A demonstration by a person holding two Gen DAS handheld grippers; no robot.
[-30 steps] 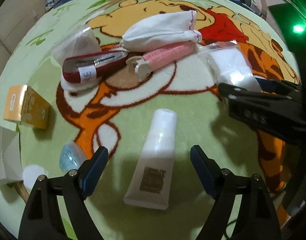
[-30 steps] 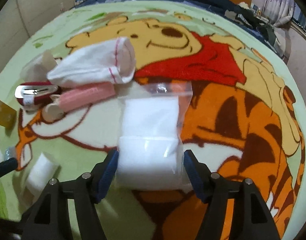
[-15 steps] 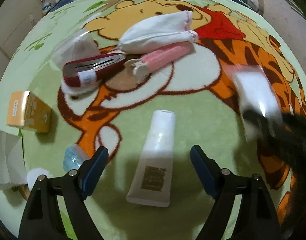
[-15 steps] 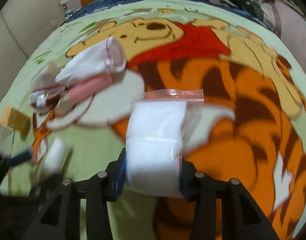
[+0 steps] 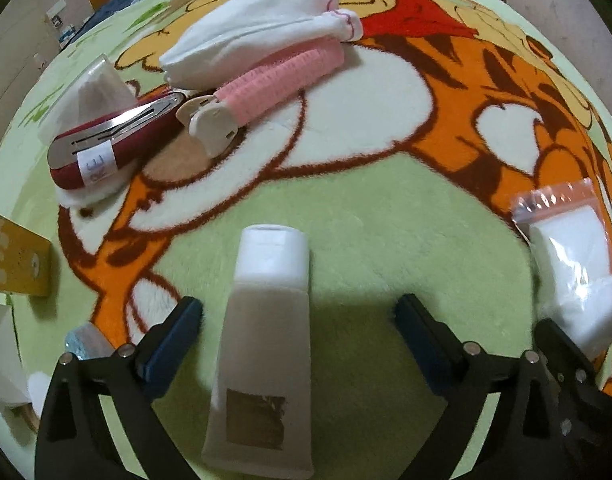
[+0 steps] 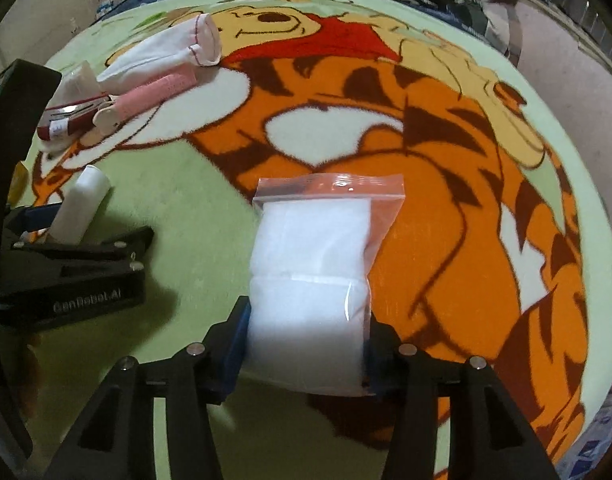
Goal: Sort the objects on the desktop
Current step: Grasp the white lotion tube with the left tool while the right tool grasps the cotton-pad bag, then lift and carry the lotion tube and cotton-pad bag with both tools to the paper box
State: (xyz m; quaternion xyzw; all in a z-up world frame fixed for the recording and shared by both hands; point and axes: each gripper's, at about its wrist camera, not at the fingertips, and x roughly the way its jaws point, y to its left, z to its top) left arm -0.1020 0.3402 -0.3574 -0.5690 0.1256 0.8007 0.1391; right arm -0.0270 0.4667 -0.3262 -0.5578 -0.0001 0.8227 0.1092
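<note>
The right gripper (image 6: pixel 306 346) has its jaws easing apart though still pressing a zip bag (image 6: pixel 318 276) of white padding (clear of the clutter), while the left gripper (image 5: pixel 297 332) spreads its jaws, empty, astride the white tube (image 5: pixel 265 340) on the cartoon blanket (image 5: pixel 366 232) to grasp it.

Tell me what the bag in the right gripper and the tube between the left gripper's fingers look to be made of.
Zip bag: thin clear glossy plastic, judging by glare and crinkles; white, soft-looking filling.
Tube: matte white plastic, probably squeezable, with a flat crimped end.
</note>
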